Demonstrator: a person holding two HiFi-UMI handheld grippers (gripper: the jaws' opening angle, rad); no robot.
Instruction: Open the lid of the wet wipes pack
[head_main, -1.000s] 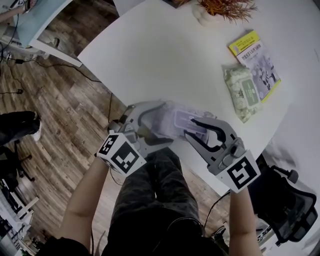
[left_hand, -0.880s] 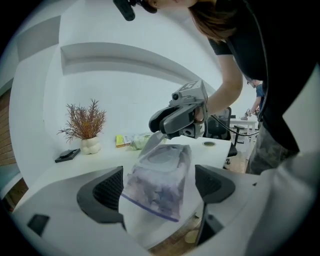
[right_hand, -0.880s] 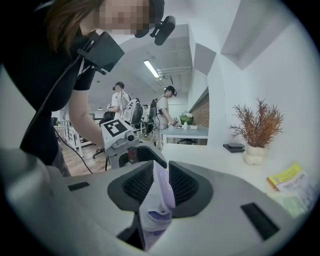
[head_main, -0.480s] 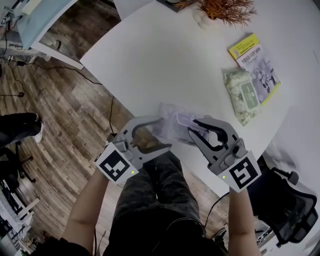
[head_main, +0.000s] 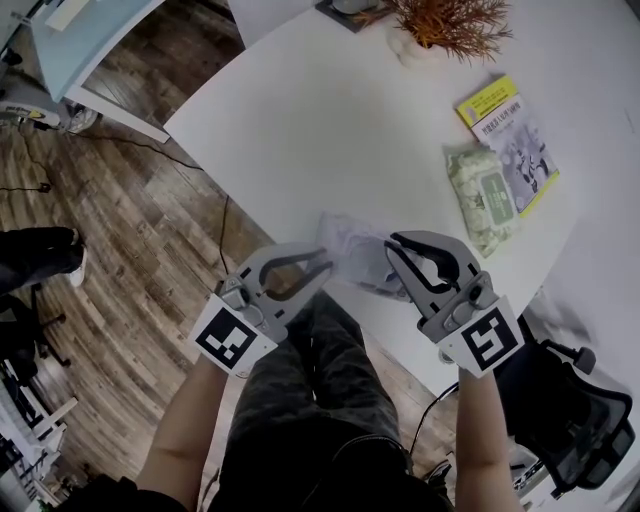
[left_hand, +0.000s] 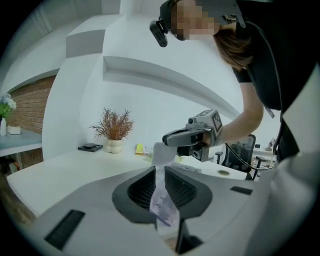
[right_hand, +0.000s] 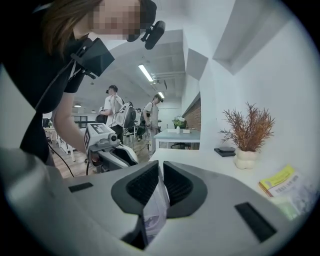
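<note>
A lilac wet wipes pack (head_main: 356, 252) hangs at the table's near edge, stretched between my two grippers. My left gripper (head_main: 328, 272) grips its left end and my right gripper (head_main: 393, 246) grips its right end. Both sets of jaws have just been closing, and the pack's thin film is now pinched between the pads. In the left gripper view the film (left_hand: 162, 202) runs up through the left gripper (left_hand: 159, 172) toward the right gripper (left_hand: 192, 137). In the right gripper view, film (right_hand: 156, 210) is clamped in the right gripper (right_hand: 161, 172). The lid is hidden.
A second, green wipes pack (head_main: 483, 192) lies at the right, partly on a yellow booklet (head_main: 512, 122). A dried plant in a white pot (head_main: 440, 22) stands at the back of the round white table (head_main: 300, 120). An office chair (head_main: 570, 420) is at the lower right.
The left jaws went from wide around the pack to closed on its left end. The right jaws closed too. The pack moved a little toward the table's near edge.
</note>
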